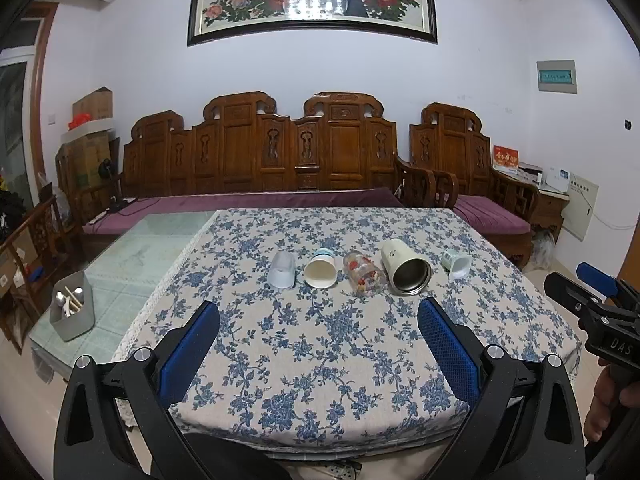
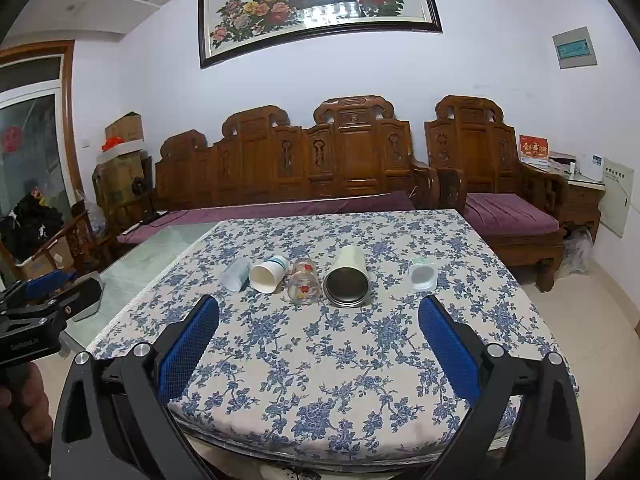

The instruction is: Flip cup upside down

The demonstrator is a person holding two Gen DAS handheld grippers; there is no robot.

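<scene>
Both grippers, left (image 1: pixel 319 322) and right (image 2: pixel 319 320), gape wide, grasping nothing. Only the left view shows the grey utensil holder (image 1: pixel 72 307). Beyond both, five cups lie sideways around the steel-lined tumbler (image 2: pixel 347 278).

Blue-flowered tablecloth (image 1: pixel 320 344); cream, perhaps steel-lined, tumbler (image 1: pixel 404 268).

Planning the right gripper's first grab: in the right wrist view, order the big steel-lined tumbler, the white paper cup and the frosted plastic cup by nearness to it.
1. Steel-lined tumbler, centre.
2. White paper cup, left.
3. Frosted plastic cup, far left.
</scene>
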